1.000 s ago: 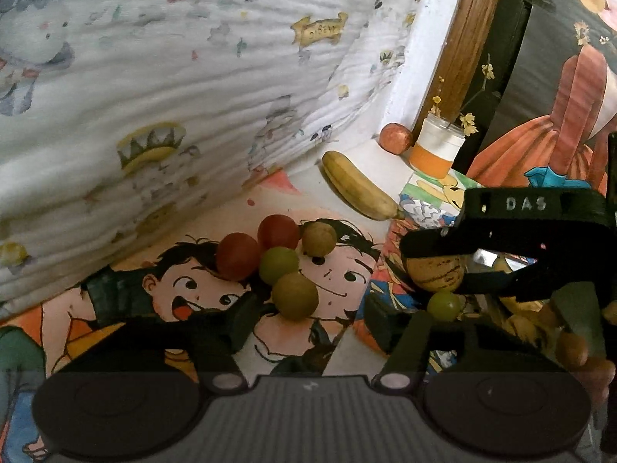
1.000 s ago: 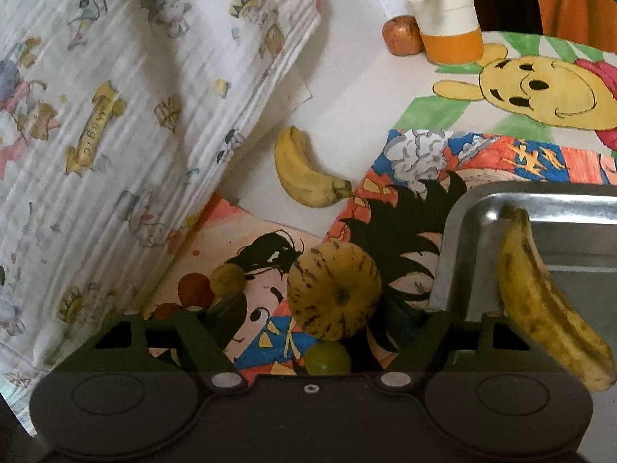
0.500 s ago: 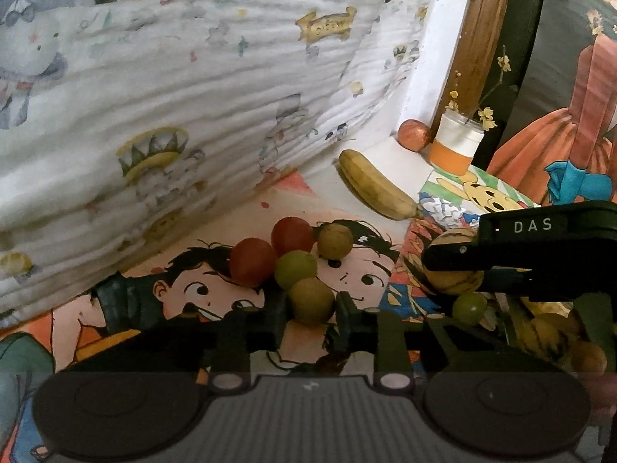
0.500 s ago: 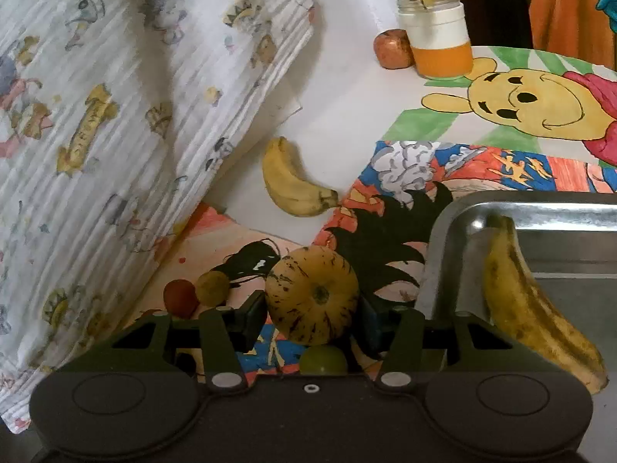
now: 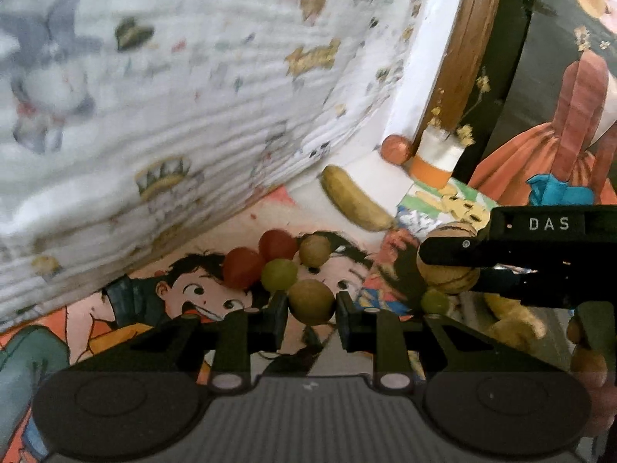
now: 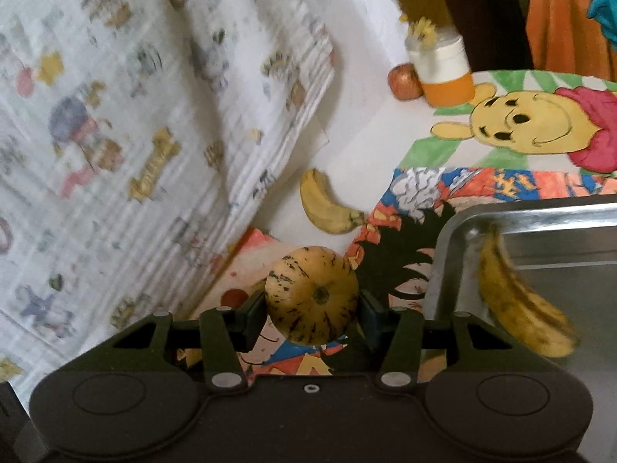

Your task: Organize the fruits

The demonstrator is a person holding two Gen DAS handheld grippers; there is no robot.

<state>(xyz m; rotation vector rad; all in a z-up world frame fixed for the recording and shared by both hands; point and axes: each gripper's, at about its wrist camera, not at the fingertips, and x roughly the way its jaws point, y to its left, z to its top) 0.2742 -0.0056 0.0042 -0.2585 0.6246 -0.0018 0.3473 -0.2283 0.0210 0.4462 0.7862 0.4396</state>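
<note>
Gripping a small tan-green round fruit (image 5: pixel 311 301) between both pads, left claw (image 5: pixel 311 314) clenched on it, with the rest of the cluster just beyond the tips: two red fruits (image 5: pixel 243 268), a green one (image 5: pixel 279 274) and another tan one (image 5: pixel 315 250), all lying close together on the cartoon-printed bench cover (image 5: pixel 185 293). Clamped likewise in the right claw (image 6: pixel 313 318): a striped yellow melon-like fruit (image 6: pixel 311 295), pads pressing its two sides, stem end facing the camera, apparently lifted clear of the cover, though contact underneath cannot be told.

Deciding relation for the coming move: metal tray (image 6: pixel 455 239) lying to the right of the right claw and just beside it, near rim almost level with the held melon, a spotted banana (image 6: pixel 516 301) already inside along the tray's left wall, long axis running away from the camera. Right hand plainly the nearer to the tray; from the left wrist view, the tray mostly hidden behind the right claw's black body (image 5: pixel 540 254). Probably a short sideways carry over the rim, landing clear of the banana.

Further off, a second banana (image 6: pixel 327 208) loose on the white surface, and an apple-like fruit (image 6: pixel 403 83) touching or just beside an orange-and-white jar (image 6: pixel 443 73).
</note>
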